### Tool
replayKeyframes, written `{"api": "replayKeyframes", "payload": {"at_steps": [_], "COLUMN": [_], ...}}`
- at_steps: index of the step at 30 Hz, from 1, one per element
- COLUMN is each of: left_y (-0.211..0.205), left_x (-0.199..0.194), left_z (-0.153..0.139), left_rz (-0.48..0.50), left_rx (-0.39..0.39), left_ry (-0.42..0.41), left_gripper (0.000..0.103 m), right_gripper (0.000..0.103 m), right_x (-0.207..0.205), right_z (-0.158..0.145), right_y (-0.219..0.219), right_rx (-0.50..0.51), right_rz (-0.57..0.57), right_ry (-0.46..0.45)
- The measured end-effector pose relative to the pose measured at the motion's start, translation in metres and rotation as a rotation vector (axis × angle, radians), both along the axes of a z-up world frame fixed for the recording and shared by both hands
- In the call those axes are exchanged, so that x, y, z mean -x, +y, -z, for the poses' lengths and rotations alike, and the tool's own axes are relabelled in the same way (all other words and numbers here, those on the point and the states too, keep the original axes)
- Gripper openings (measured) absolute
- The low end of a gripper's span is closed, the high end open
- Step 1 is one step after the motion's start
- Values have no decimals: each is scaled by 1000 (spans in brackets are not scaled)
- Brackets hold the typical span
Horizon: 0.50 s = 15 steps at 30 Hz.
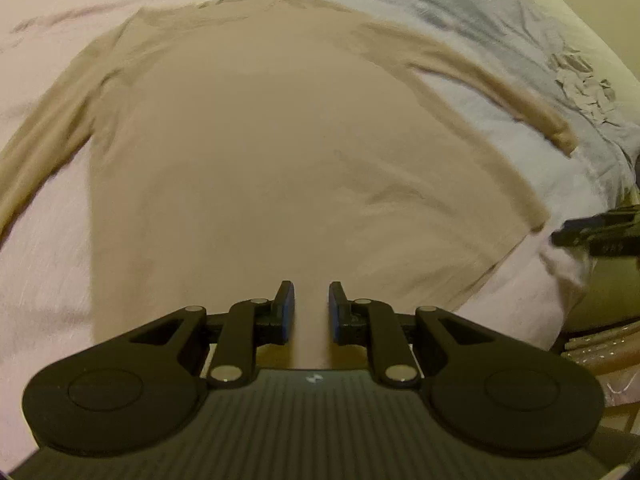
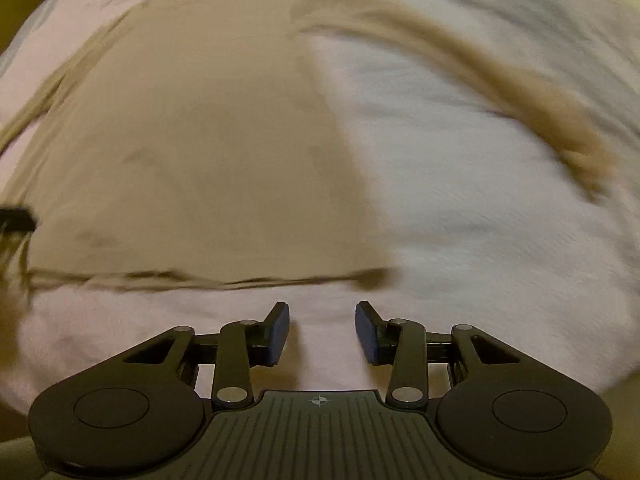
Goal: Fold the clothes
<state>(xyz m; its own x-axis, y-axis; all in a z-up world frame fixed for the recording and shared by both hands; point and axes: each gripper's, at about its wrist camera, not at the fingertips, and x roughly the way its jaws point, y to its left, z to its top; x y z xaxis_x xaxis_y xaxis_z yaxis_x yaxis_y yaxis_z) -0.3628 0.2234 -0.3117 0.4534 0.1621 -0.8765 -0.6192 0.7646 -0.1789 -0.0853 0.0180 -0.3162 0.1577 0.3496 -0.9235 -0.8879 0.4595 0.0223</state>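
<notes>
A tan long-sleeved shirt (image 1: 280, 152) lies flat on a pale pink bed cover (image 1: 44, 248), both sleeves spread outwards. My left gripper (image 1: 311, 300) hovers over the shirt's lower part; its jaws stand a narrow gap apart, and only flat cloth shows through the gap. In the right wrist view the shirt (image 2: 192, 140) fills the left half, its hem running across just ahead of my right gripper (image 2: 322, 316). That gripper is open over bare cover (image 2: 460, 200) with nothing between its fingers. Each gripper shows at the edge of the other's view: the right gripper (image 1: 596, 232) and the left gripper (image 2: 16, 220).
A grey-blue quilt (image 1: 460, 12) with a ruffled patch (image 1: 584, 88) lies at the back right of the bed. The bed's edge drops off at the right, where a pinkish object (image 1: 600, 354) sits lower down. The pictures are motion-blurred.
</notes>
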Motion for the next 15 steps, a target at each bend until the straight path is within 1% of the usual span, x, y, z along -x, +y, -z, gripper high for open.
{"api": "replayKeyframes", "payload": {"at_steps": [2, 5, 6, 7, 8, 12, 13, 15], "left_y": [0, -1, -1, -4, -7, -23, -27, -33], "left_x": [-31, -80, -98, -114, -130, -189, -202, -225], "left_z": [-6, -7, -7, -5, -4, 3, 6, 10], "left_rz": [9, -16, -39, -65, -89, -171, -188, -195], "left_rx": [-29, -47, -45, -37, -24, 29, 41, 59], "left_ry": [-9, -22, -26, -27, -29, -43, -42, -23], "left_gripper": [13, 13, 13, 13, 13, 13, 13, 13], "right_gripper": [40, 40, 35, 27, 25, 24, 24, 25], "right_x": [-36, -99, -123, -145, -166, -217, -223, -229], "right_z": [-13, -28, -32, -33, -33, -23, -18, -12], "right_y": [-17, -36, -40, -42, -45, -53, -53, -50], "right_rx": [-37, -99, -125, -143, -152, -106, -91, -106], "right_rz": [54, 116, 135, 149, 156, -69, -134, -280], "right_ry": [-56, -135, -154, -161, -162, -213, -223, -230]}}
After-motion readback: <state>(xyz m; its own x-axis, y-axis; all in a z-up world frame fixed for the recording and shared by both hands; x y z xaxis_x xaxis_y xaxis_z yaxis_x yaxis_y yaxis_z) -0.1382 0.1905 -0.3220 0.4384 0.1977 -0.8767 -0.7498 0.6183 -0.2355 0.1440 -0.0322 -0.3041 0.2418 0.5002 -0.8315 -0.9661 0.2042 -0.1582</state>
